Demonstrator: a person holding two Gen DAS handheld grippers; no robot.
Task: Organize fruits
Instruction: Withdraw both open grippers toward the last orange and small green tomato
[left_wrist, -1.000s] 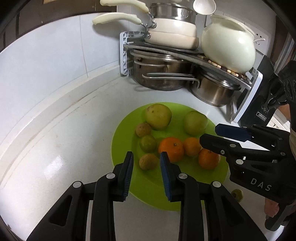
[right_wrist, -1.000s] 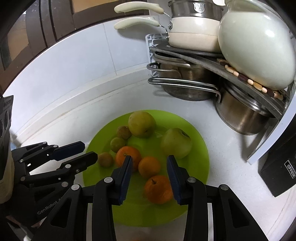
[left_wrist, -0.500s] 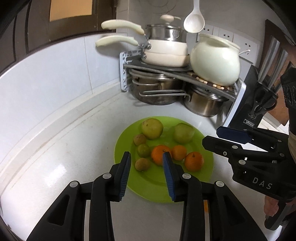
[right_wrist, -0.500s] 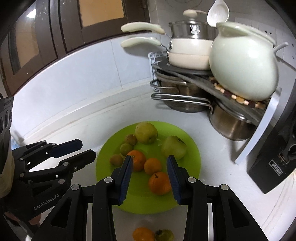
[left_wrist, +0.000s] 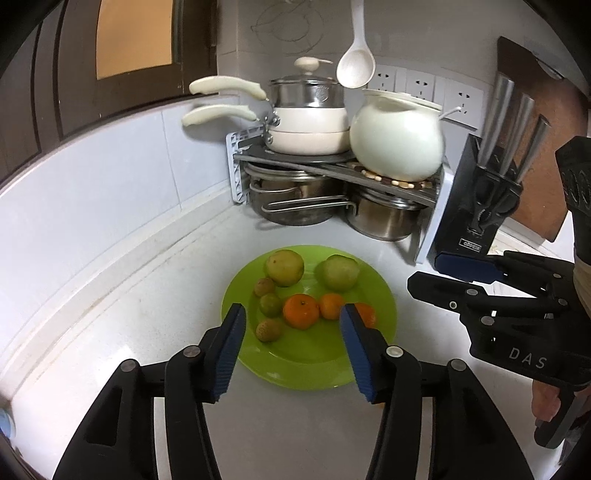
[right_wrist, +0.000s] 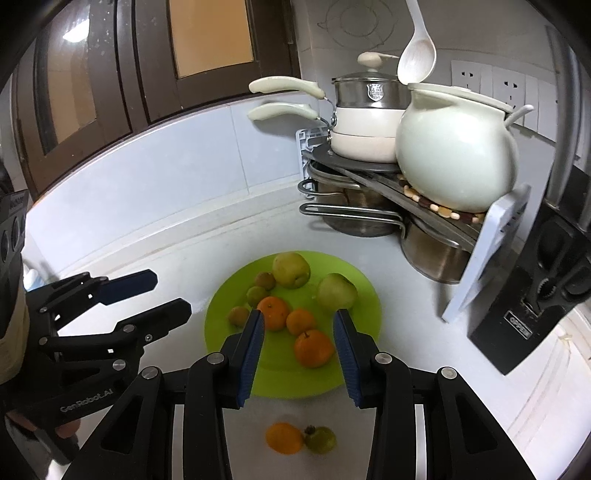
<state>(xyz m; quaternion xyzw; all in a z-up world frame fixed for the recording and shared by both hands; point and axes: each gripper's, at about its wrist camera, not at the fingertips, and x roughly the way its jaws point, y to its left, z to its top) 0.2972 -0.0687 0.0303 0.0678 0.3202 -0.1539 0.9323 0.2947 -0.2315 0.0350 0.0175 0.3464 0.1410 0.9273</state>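
Both tools have pulled up and back from the green plate since the earlier frames; fruit looks smaller and more counter shows. Left tool: jaws opening, nothing between the pads, well clear of the fruit. Right tool: jaws also opening slightly, empty, hovering over the plate's 6 o'clock edge. On the plate: two large green fruits at 12 and 2 o'clock, three small green-brown ones at 9–10 o'clock, three oranges from centre to 5 o'clock. Off the plate, on the counter at 6 o'clock in the right wrist view: one orange touching a small green fruit. Pot rack at 12 o'clock, knife block at 2 o'clock.
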